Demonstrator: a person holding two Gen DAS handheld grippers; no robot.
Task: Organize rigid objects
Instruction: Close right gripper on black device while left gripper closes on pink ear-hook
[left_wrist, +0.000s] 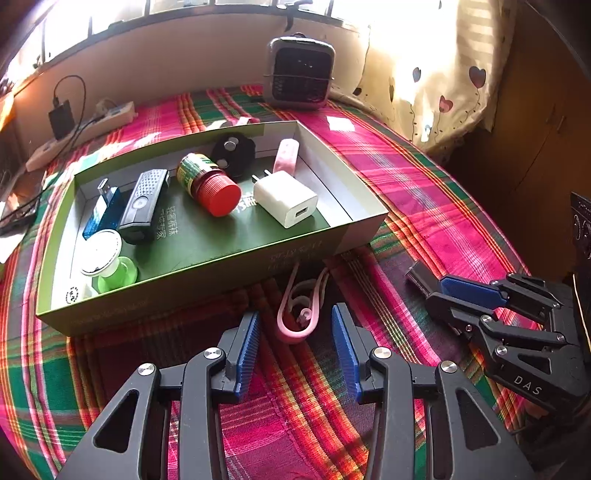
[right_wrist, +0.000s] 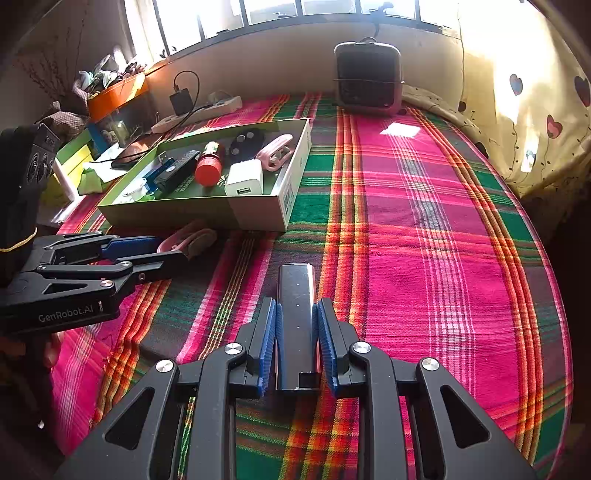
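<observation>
A green cardboard box (left_wrist: 207, 291) (right_wrist: 258, 218) on the plaid cloth holds a white charger (left_wrist: 286, 201), a red-capped bottle (left_wrist: 208, 182), a black stick (left_wrist: 144, 205), a blue stick (left_wrist: 101, 214), a black round piece (left_wrist: 232, 151), a pink clip (left_wrist: 286, 155) and a green and white piece (left_wrist: 107, 266). My left gripper (left_wrist: 295, 321) is open around a pink clip (left_wrist: 299, 314) lying in front of the box. My right gripper (right_wrist: 296, 310) is shut on a dark metallic bar (right_wrist: 298, 314) resting on the cloth; it also shows in the left wrist view (left_wrist: 423, 278).
A small dark heater (left_wrist: 299, 74) (right_wrist: 367, 77) stands at the back by the wall. A power strip (left_wrist: 81, 133) with a black adapter (left_wrist: 61, 118) lies at the back left. A heart-print curtain (right_wrist: 535, 110) hangs at the right. Clutter sits left of the box (right_wrist: 96, 162).
</observation>
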